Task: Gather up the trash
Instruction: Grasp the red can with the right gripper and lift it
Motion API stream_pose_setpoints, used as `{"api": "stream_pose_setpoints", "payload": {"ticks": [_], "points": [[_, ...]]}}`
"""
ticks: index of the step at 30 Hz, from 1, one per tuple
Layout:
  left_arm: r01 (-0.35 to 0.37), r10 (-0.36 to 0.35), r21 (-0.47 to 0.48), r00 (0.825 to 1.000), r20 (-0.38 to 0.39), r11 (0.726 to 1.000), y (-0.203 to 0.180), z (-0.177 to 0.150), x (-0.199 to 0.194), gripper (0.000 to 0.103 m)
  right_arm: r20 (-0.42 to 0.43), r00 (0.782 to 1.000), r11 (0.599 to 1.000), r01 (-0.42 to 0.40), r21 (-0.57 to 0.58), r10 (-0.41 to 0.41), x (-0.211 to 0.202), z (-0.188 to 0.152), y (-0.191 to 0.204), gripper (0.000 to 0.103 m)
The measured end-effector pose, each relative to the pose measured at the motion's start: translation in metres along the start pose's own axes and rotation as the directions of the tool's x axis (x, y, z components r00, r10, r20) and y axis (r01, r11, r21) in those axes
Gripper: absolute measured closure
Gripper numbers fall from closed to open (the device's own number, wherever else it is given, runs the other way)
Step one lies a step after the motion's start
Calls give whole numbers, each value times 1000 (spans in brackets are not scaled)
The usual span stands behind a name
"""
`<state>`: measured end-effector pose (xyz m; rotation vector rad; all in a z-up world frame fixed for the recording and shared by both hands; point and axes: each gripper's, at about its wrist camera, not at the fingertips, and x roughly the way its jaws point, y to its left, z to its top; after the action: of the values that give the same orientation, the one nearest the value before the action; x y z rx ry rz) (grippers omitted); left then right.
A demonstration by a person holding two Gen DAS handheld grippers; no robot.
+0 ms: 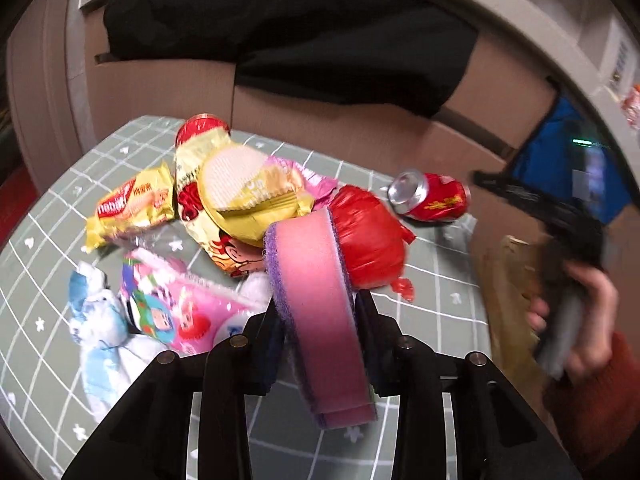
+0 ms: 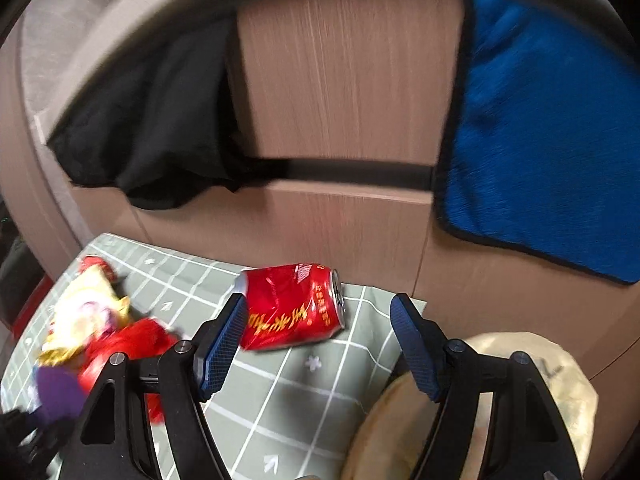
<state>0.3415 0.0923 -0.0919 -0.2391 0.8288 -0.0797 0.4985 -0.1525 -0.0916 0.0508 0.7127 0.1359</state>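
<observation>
Trash: wrappers, a tissue and a dented red can (image 2: 294, 306) lie scattered on a green grid-patterned cloth (image 2: 280, 400); the can is on its side near the cloth's far right corner, the wrappers spread toward the left edge.
Risk, can: it is round and lying down, so a finger nudging one side could roll it off the right edge, which is close.
Risk, aim: the right wrist view is motion-blurred, so a closing grip may land on the can's rim instead of its body and slip off.
Risk, sponge: the pink sponge (image 1: 324, 312) sits tilted in the grip and could twist out if it catches on the red bag (image 1: 370, 236) it touches.
Right gripper (image 2: 320, 344): spread wide, holding nothing; the left finger's blue pad (image 2: 224, 340) is just beside or touching the can's base end, I cannot tell which.
Left gripper (image 1: 322, 312): pinching the pink sponge between its fingers, above the pile's near side.
Bag: a beige bag (image 2: 560, 380) hangs past the cloth's right edge, likely where trash goes.
</observation>
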Motion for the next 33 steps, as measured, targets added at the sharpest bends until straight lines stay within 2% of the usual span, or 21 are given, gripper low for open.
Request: {"api": "stream_pose_setpoints", "payload": {"ticks": [3, 9, 12, 14, 17, 21, 25, 28, 33], "points": [[24, -25, 25, 999, 29, 999, 3, 0, -15, 68, -40, 999, 999, 36, 8, -36, 26, 4, 3, 33], [61, -61, 4, 996, 60, 998, 14, 7, -24, 68, -128, 986, 994, 104, -20, -106, 72, 5, 7, 35], [87, -88, 10, 993, 75, 996, 15, 8, -25, 68, -185, 980, 998, 70, 8, -67, 85, 5, 6, 36], [62, -64, 19, 993, 101, 998, 16, 8, -27, 68, -203, 979, 1000, 11, 27, -6, 85, 3, 7, 50], [83, -82, -4, 993, 90, 997, 16, 18, -29, 68, -174, 983, 999, -47, 23, 50, 64, 0, 10, 60], [39, -46, 45, 986, 162, 998, 1, 32, -44, 68, -98, 991, 996, -91, -22, 89, 15, -3, 15, 61], [46, -61, 86, 983, 176, 995, -27, 45, -50, 68, -39, 988, 989, -148, -16, 147, -33, -3, 6, 61], [42, -73, 148, 974, 212, 988, -57, 51, -60, 68, 34, 990, 990, -136, -27, 137, -78, -2, -8, 61], [94, -146, 221, 962, 233, 971, -112, 60, -69, 68, 156, 985, 998, -65, -26, 68, -152, -3, -44, 61]]}}
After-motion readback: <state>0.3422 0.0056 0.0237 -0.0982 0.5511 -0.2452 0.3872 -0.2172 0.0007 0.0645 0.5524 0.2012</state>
